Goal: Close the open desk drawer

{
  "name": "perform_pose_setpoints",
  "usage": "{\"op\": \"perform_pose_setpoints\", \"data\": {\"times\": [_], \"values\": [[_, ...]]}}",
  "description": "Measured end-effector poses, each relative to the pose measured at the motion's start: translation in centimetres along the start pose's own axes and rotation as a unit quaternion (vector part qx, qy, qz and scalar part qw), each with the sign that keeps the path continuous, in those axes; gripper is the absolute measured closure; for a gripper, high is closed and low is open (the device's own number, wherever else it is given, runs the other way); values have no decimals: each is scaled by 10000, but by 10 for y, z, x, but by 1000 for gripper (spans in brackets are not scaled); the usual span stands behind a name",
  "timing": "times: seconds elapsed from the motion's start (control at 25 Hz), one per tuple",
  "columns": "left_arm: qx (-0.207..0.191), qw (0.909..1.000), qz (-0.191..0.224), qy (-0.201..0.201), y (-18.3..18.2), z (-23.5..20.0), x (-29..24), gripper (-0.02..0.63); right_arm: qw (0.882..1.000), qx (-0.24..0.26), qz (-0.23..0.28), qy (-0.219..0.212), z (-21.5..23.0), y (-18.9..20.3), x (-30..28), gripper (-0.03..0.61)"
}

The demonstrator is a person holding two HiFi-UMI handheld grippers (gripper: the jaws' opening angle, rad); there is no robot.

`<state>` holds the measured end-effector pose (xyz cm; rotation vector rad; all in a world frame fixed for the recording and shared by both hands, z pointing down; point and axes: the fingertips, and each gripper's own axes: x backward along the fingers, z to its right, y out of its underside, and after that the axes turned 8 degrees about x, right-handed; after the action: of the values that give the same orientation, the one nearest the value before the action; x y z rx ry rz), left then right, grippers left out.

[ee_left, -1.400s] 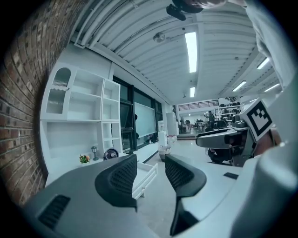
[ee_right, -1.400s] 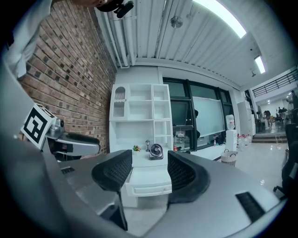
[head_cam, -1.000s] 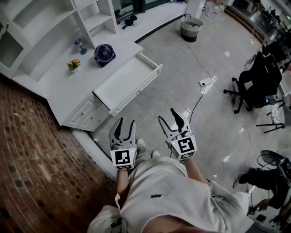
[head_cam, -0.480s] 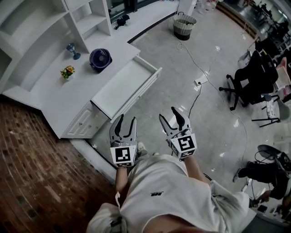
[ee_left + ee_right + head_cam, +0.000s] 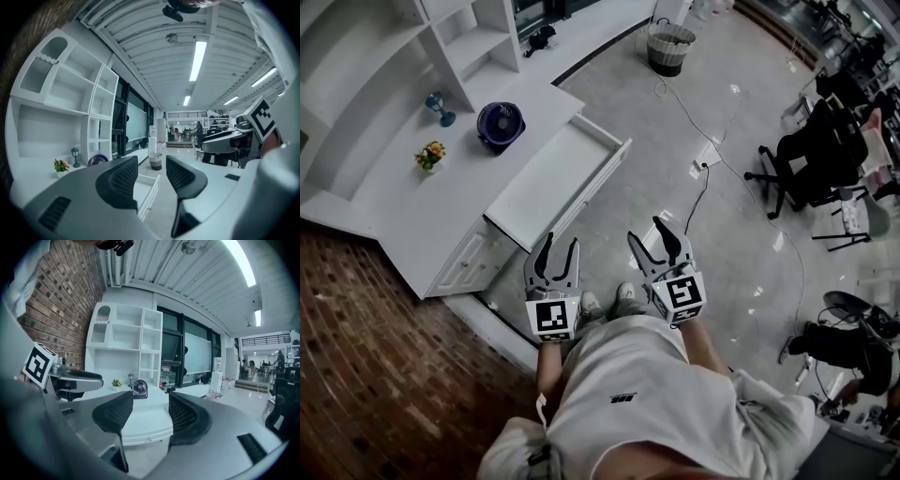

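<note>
The white desk [image 5: 412, 202] stands at the left with its drawer [image 5: 553, 176] pulled far out over the grey floor. The drawer looks empty, and its front panel [image 5: 586, 199] faces me. Both grippers hang in the air short of that front, touching nothing. My left gripper [image 5: 560, 246] is open, just below the drawer's near corner. My right gripper [image 5: 647, 234] is open too, further right over the floor. The left gripper view shows the drawer [image 5: 149, 186] between the open left gripper [image 5: 152, 169] jaws. In the right gripper view the drawer [image 5: 145, 423] lies ahead of the right gripper [image 5: 150, 412].
On the desk top stand a dark blue fan [image 5: 500, 125], a small flower pot [image 5: 429, 155] and a blue goblet-like ornament [image 5: 438, 106]. White shelves rise behind. A cable with a power strip [image 5: 710, 155] crosses the floor. A basket [image 5: 668, 45] and office chairs [image 5: 806, 159] stand farther off.
The head view has drifted: desk and drawer sit a little further left, and both of the person's shoes now show between the grippers. Both grippers keep the same open pose.
</note>
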<state>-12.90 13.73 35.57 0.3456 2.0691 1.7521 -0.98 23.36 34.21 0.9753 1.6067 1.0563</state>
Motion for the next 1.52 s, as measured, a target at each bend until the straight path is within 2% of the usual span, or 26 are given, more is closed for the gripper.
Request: {"op": "perform_pose_setpoints", "data": {"times": [0.28, 0.56, 0.84, 1.16, 1.52], "values": [[-18, 10000, -57, -21, 0, -9, -24, 414, 10000, -38, -20, 43, 16, 4, -24, 337], [-29, 9993, -108, -346, -5, -22, -56, 416, 9997, -94, 78, -197, 39, 1, -64, 338], [-71, 9978, -206, -620, -9, -23, -108, 418, 9979, -244, 183, -565, 76, 0, -108, 338], [-196, 9942, -303, -1016, -19, -3, -162, 419, 9940, -351, 248, -1006, 128, 6, -143, 339], [-49, 9848, -572, -1638, -2, -9, -187, 420, 9880, -468, 121, -1466, 153, 24, -180, 339]]}}
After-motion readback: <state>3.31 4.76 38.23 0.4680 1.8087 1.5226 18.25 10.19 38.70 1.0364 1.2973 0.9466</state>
